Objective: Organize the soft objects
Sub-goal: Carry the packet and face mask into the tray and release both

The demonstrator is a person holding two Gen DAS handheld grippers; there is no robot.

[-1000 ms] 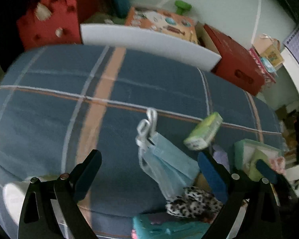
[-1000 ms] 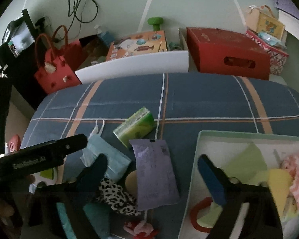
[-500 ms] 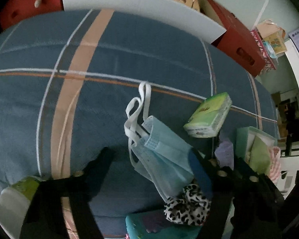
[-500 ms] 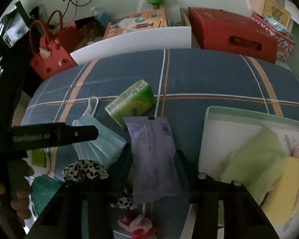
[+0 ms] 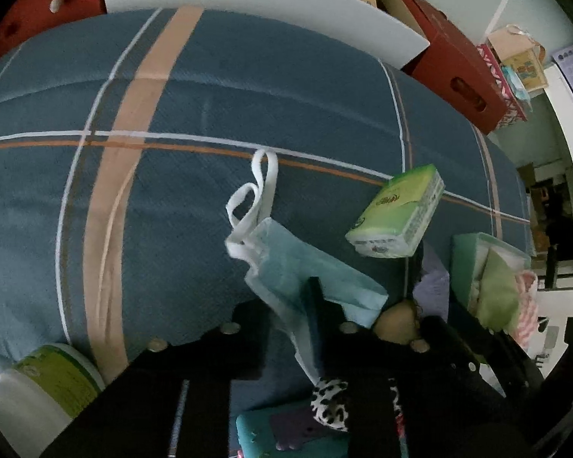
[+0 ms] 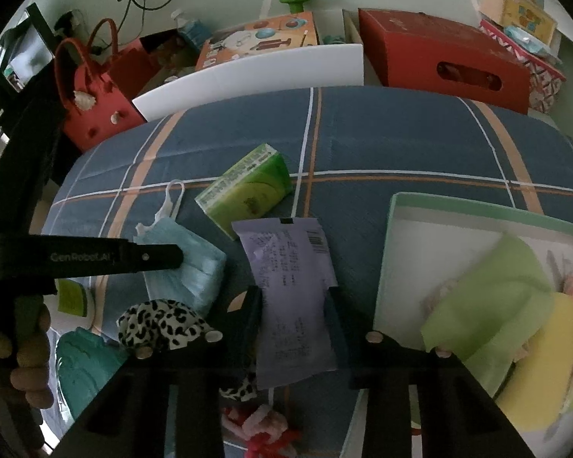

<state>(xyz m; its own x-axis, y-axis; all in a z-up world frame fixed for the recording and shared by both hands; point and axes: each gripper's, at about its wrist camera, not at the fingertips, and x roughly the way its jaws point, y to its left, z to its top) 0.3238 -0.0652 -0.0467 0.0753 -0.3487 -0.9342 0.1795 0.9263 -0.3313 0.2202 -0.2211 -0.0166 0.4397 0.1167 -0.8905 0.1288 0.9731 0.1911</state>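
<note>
Only the right view shows the right gripper [image 6: 295,307] clamping the purple packet [image 6: 292,290]; the left gripper [image 5: 290,318], jaws just closing, pinches the face mask [image 5: 305,274].

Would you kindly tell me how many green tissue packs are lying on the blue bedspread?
1: the tissue pack lies mid-bedspread, between the face mask and the purple pouch. Others may hide beneath the clutter.

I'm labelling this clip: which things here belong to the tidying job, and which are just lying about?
Job: face mask, purple pouch, tissue pack, leopard scrunchie, green box.
Lying about: red bag, red carton, white board.
</note>
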